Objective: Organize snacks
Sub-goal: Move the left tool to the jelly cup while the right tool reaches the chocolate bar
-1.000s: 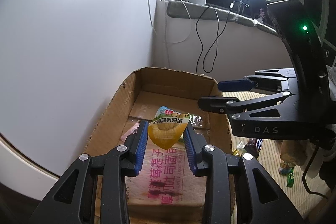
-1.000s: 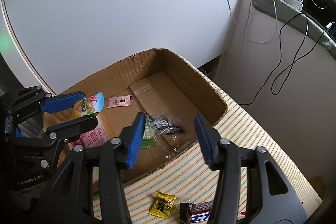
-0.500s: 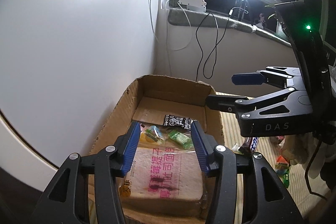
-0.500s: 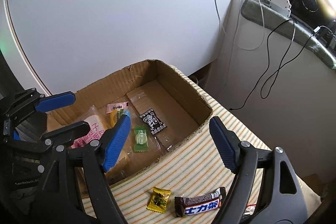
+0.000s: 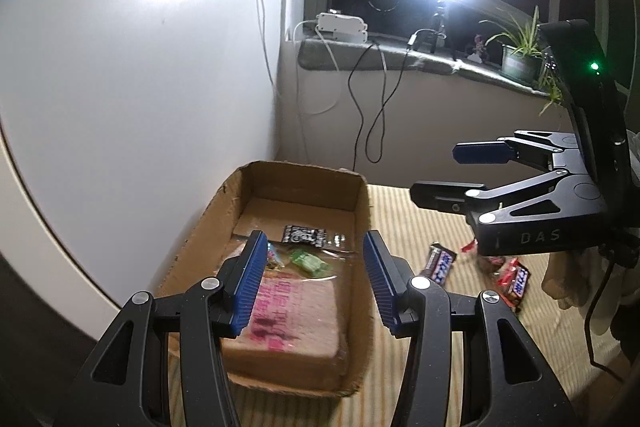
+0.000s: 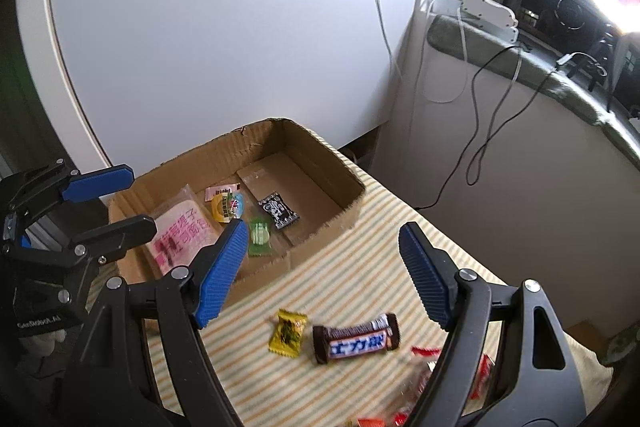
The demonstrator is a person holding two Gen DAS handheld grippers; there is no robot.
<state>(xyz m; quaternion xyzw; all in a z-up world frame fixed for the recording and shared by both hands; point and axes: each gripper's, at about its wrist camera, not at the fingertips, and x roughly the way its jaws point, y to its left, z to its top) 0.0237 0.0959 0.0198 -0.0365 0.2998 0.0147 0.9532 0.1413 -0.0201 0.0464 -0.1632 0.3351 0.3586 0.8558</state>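
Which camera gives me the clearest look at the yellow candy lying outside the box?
The right wrist view: the yellow candy lies unobstructed on the striped cloth, beside the brown chocolate bar. The left wrist view does not show it at all; only chocolate bars appear there beyond the cardboard box.

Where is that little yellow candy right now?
In the right wrist view the yellow candy lies on the striped cloth, outside the cardboard box, just left of the brown chocolate bar.

A striped cloth (image 6: 360, 279) carries a cardboard box (image 6: 344, 187); just beside the box lie a yellow candy (image 6: 289, 333) and a chocolate bar (image 6: 356, 338).
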